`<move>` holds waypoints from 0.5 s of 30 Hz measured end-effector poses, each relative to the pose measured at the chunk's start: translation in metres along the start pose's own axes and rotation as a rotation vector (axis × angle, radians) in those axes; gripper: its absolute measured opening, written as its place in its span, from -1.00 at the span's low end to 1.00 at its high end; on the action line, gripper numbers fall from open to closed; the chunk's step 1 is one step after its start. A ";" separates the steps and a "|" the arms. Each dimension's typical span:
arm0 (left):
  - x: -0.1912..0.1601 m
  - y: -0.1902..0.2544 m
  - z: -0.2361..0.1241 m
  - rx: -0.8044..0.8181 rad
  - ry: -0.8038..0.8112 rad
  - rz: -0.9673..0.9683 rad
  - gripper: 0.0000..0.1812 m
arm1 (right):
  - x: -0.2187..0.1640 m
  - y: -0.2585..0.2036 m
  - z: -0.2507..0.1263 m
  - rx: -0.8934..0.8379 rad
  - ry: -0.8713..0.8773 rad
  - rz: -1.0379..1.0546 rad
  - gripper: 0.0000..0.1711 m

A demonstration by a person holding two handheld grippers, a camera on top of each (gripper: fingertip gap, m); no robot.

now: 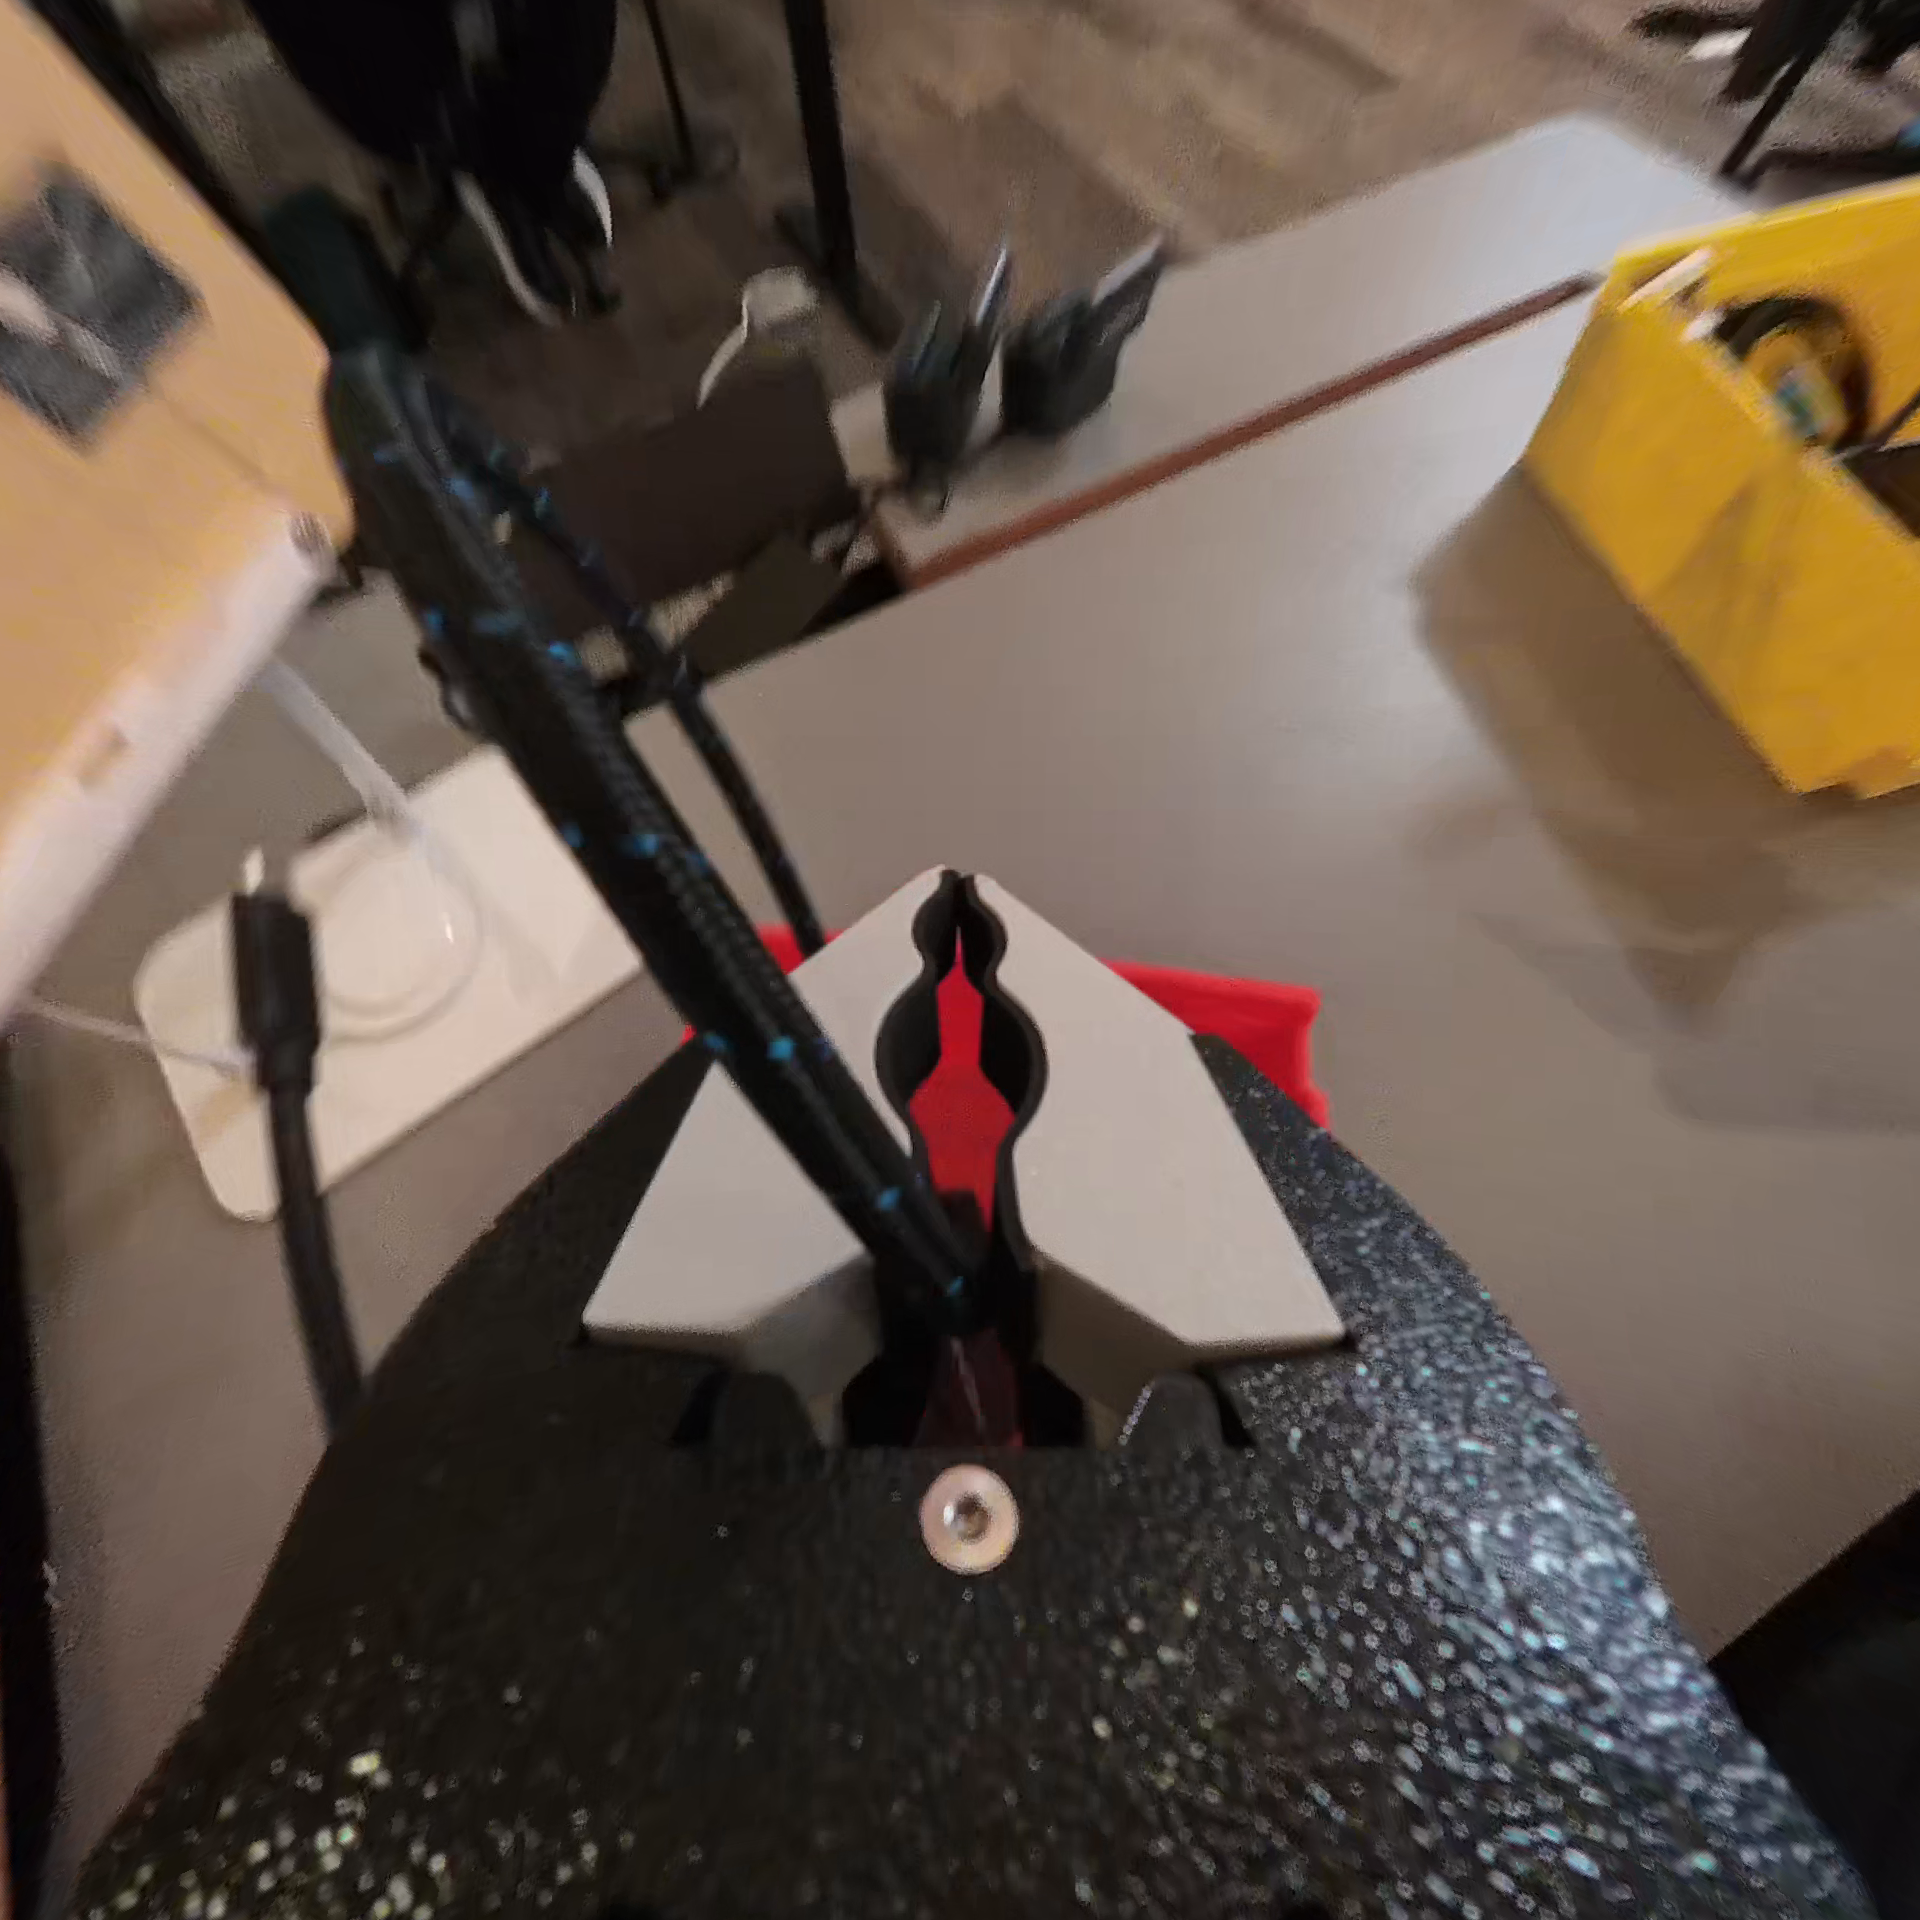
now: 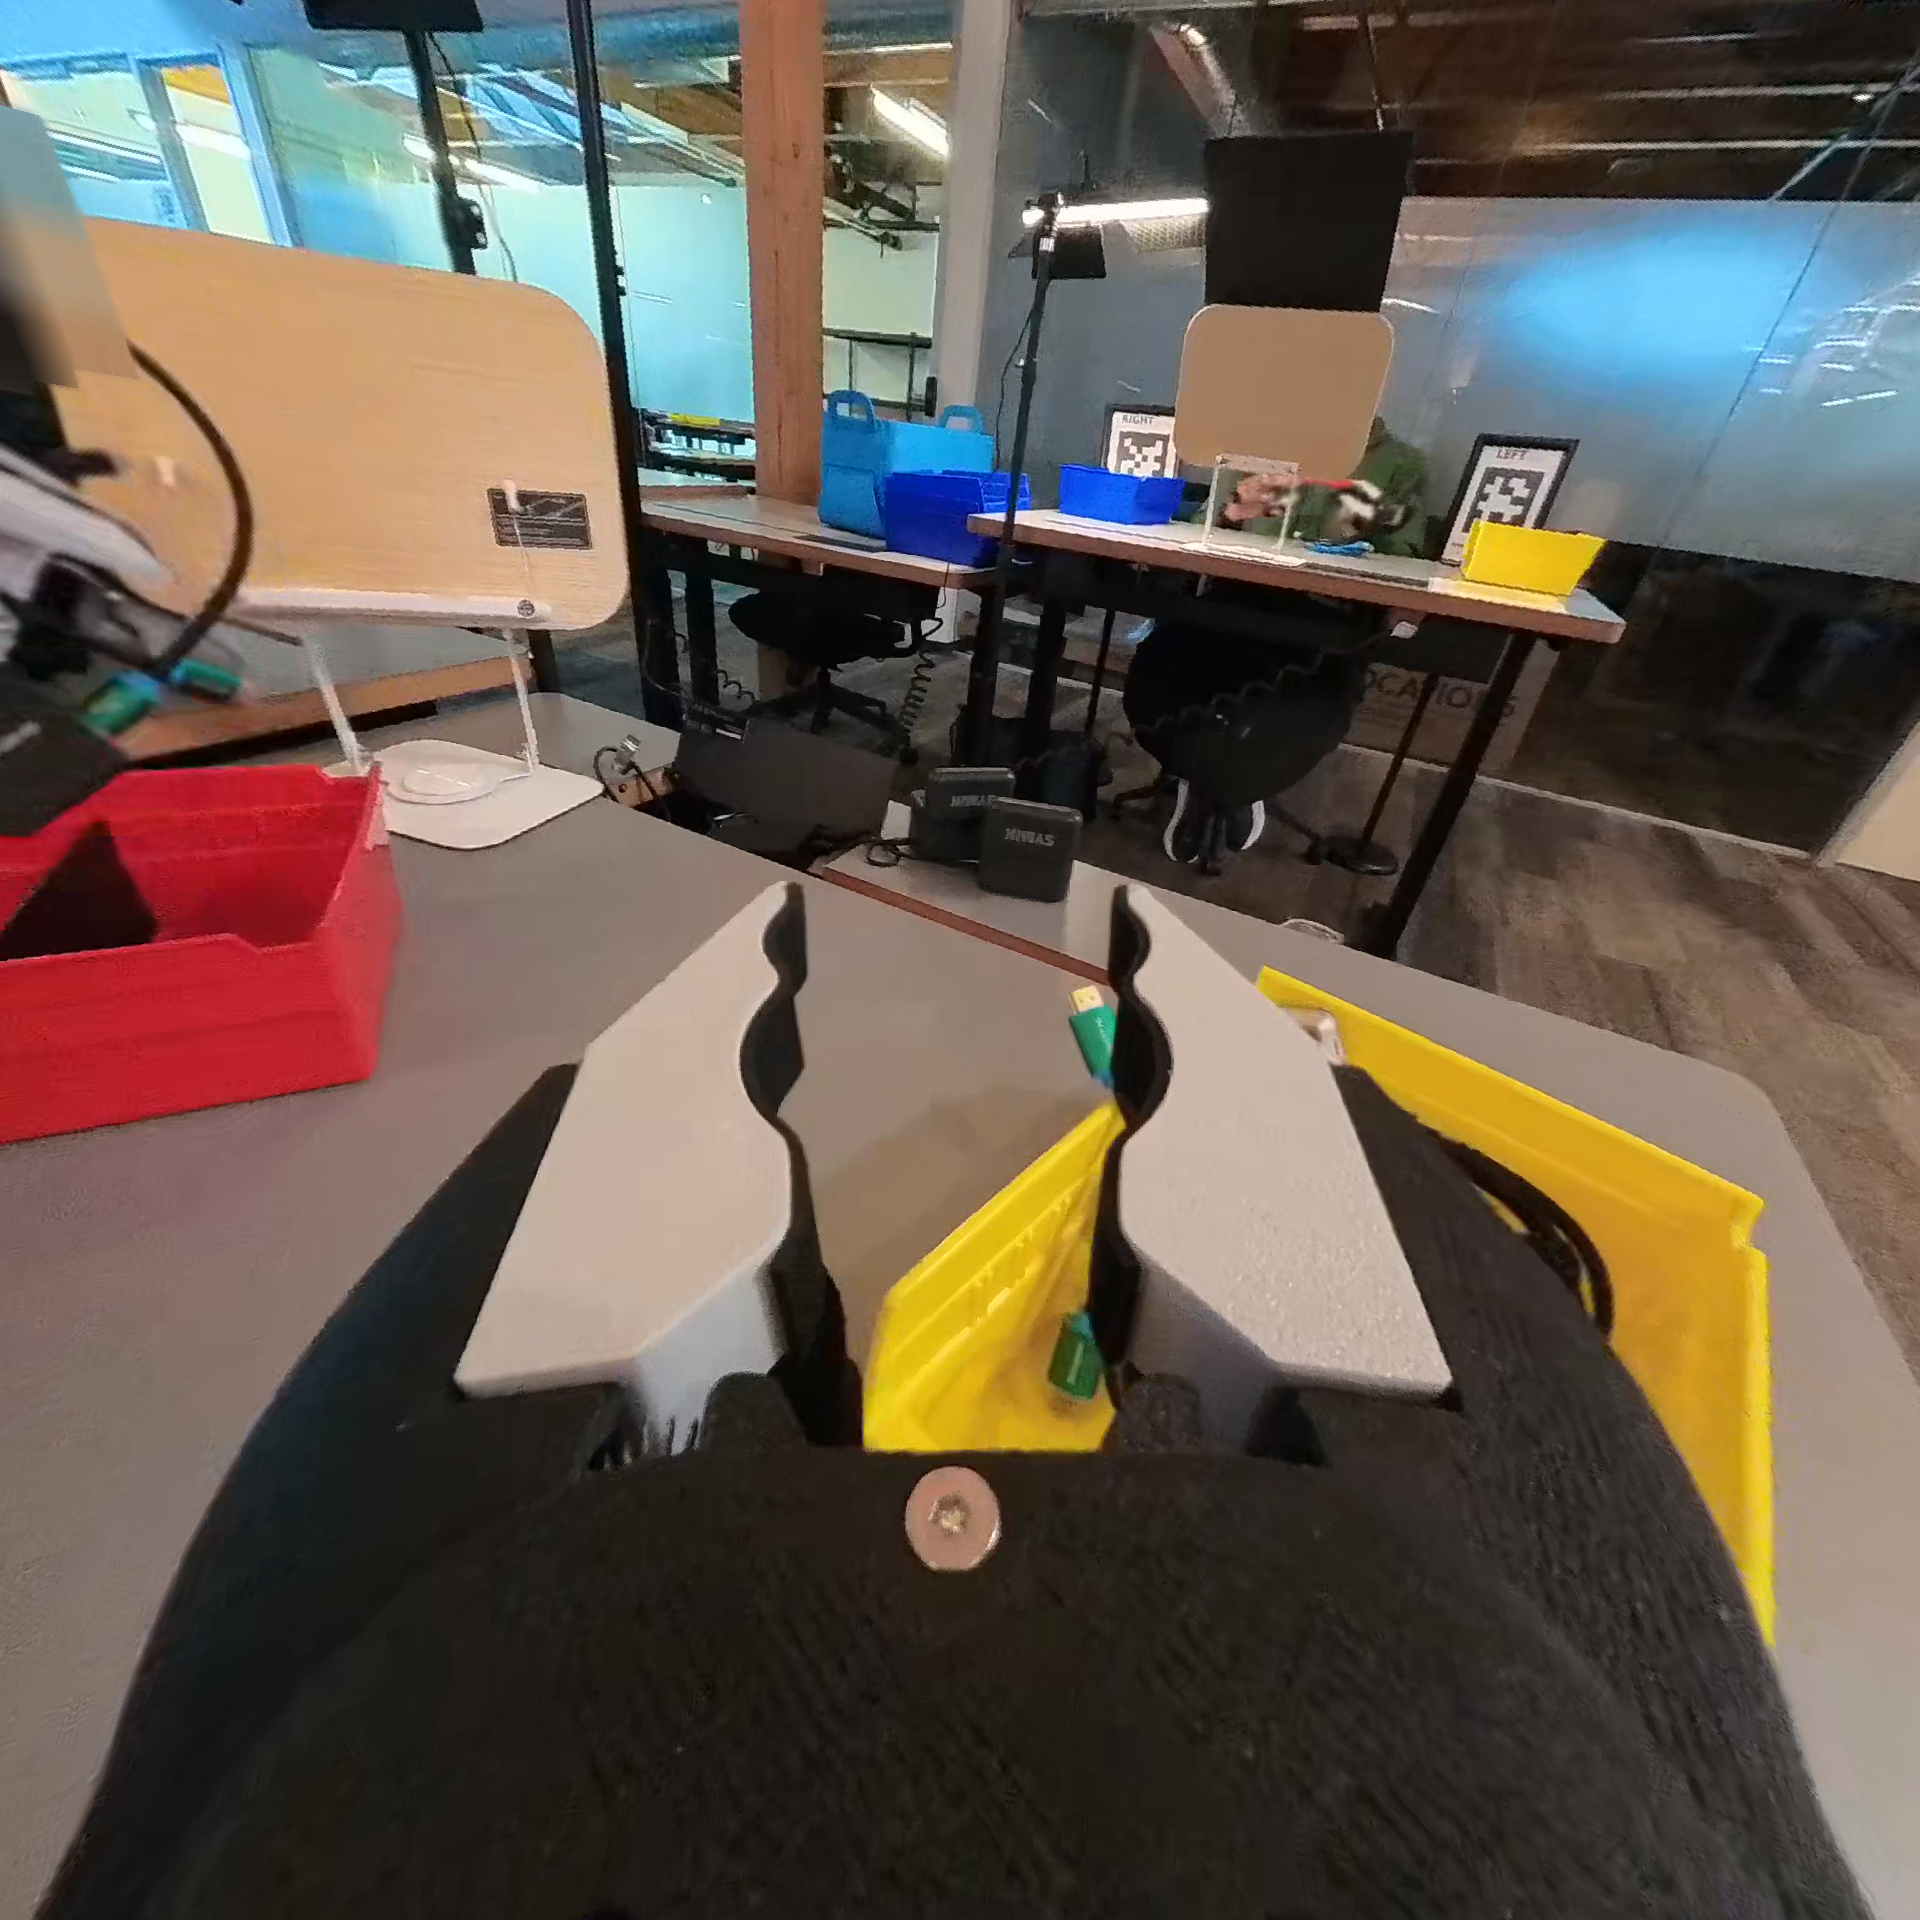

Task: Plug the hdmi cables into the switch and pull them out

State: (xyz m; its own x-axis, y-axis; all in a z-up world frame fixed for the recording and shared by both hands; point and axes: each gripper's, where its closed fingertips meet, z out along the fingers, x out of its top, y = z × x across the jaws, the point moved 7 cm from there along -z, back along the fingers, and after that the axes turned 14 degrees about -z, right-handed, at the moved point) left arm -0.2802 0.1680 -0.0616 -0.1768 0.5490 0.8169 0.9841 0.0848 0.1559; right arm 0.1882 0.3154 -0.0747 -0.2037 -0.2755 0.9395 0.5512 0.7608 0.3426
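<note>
My left gripper (image 1: 961, 896) is shut, fingertips touching, above a red bin (image 1: 1226, 1010). Two black braided hdmi cables (image 1: 665, 862) with blue flecks run from the upper left down into the gap deep between its fingers; what they end in is hidden. In the right wrist view the left gripper shows blurred at the far left, with green plugs (image 2: 125, 698) and a black box (image 2: 36, 764) over the red bin (image 2: 208, 997). My right gripper (image 2: 956, 904) is open and empty above the left edge of a yellow bin (image 2: 1621, 1278). Green hdmi plugs (image 2: 1091, 1023) (image 2: 1075, 1361) lie there.
A wooden board on a white stand (image 2: 468, 795) rises at the back left of the grey table (image 2: 260, 1247). Two black boxes (image 2: 1023, 847) sit at the far edge. The yellow bin (image 1: 1714, 540) is to the right. A person sits at a distant desk. Tip to tip, the grippers are about 45 cm apart.
</note>
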 end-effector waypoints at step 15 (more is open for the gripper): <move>0.084 0.258 -0.059 -0.660 0.101 0.499 -1.00 | 0.045 -0.092 -0.003 0.613 0.264 0.099 -0.36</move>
State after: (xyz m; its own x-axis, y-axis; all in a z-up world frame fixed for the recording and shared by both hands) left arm -0.0420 0.1874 0.0799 0.2462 0.3133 0.9172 0.7410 -0.6709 0.0303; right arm 0.1303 0.2312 -0.0641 0.0718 -0.2620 0.9624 -0.0175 0.9644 0.2639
